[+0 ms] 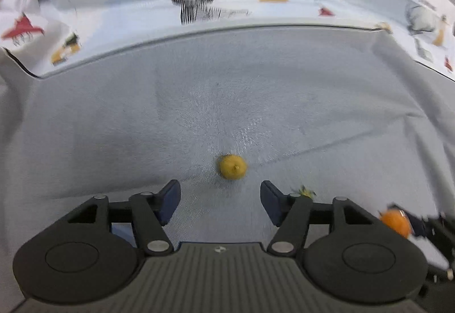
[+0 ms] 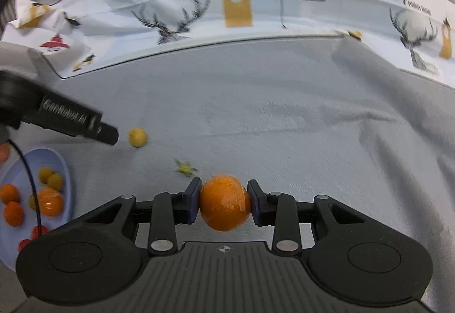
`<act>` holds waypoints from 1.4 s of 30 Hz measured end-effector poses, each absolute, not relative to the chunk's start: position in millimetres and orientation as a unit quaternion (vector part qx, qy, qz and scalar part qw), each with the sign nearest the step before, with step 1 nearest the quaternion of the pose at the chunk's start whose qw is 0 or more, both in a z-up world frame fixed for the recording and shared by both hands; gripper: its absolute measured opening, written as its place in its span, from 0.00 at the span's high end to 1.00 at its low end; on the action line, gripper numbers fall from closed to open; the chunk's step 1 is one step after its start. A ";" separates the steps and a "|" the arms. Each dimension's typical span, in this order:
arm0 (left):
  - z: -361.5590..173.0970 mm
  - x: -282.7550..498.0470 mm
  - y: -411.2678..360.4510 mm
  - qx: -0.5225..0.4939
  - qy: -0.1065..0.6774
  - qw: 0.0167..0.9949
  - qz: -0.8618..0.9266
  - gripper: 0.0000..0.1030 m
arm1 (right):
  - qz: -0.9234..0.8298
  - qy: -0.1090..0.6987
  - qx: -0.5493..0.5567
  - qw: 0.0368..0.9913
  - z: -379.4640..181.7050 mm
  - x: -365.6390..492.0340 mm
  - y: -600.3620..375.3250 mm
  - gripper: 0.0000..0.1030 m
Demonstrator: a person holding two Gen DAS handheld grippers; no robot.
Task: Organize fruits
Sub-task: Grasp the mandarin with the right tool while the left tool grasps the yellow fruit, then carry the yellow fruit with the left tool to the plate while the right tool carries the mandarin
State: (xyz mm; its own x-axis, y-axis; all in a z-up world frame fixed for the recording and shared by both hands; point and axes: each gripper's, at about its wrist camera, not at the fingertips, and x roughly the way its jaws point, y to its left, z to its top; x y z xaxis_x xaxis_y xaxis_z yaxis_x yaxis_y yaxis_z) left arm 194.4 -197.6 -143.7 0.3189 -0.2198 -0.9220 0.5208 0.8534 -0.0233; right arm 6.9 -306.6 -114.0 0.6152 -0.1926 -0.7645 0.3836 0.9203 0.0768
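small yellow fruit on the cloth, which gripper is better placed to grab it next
Left. The left gripper is open and empty, with the small yellow fruit lying just ahead of its jaws. The right gripper is shut on an orange.

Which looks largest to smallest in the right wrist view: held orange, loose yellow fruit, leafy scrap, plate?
1. Plate, though cut off by the frame
2. Orange, enlarged by nearness to the camera
3. Yellow fruit
4. Leafy scrap, close to the yellow fruit in size, so this order is unsure

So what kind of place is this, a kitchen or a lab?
Probably a home-style table staged for recording; no room shows. A grey cloth covers it, a deer-print cloth lies behind, and a plate holds small fruits. The right gripper holds an orange.
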 end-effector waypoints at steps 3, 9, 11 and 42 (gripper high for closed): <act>-161.5 209.3 -212.3 0.146 0.545 0.795 -0.222 0.33 | -0.164 0.413 0.127 0.887 -124.2 8.2 -315.1 0.65; -187.6 219.0 -235.7 0.188 0.540 0.794 -0.206 0.49 | -0.165 0.414 0.132 0.885 -133.0 12.0 -322.3 0.65; -182.5 211.8 -240.4 0.203 0.527 0.798 -0.213 0.72 | -0.165 0.412 0.132 0.886 -132.3 12.0 -323.0 0.65; 28.2 -84.3 48.1 0.129 0.435 0.873 -0.179 0.73 | -0.062 0.356 0.123 0.924 2.4 -180.3 -118.9 0.65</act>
